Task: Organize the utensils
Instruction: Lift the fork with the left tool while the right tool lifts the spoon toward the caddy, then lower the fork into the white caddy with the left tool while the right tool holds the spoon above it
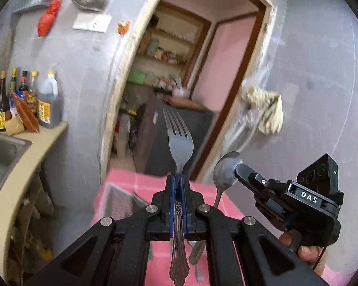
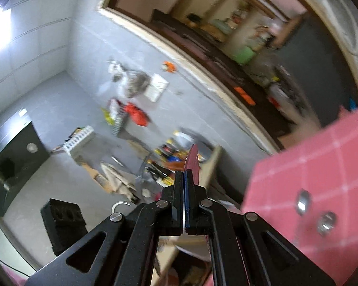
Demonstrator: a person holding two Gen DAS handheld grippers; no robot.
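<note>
Left gripper (image 1: 178,178) fingers pinching fork (image 1: 179,143); right gripper (image 1: 238,166), marked "DAS", fingers pinching spoon (image 1: 224,174), pink tablecloth (image 1: 131,178) below

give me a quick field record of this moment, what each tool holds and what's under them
left tool: shut on the fork, tines up, patterned handle hanging below
right tool: shut on the spoon, bowl up
surface below: pink checked tablecloth
on cloth: metal tray lower left, more cutlery beside it, blurred
left side: counter with sink and sauce bottles
ahead: open doorway
</note>
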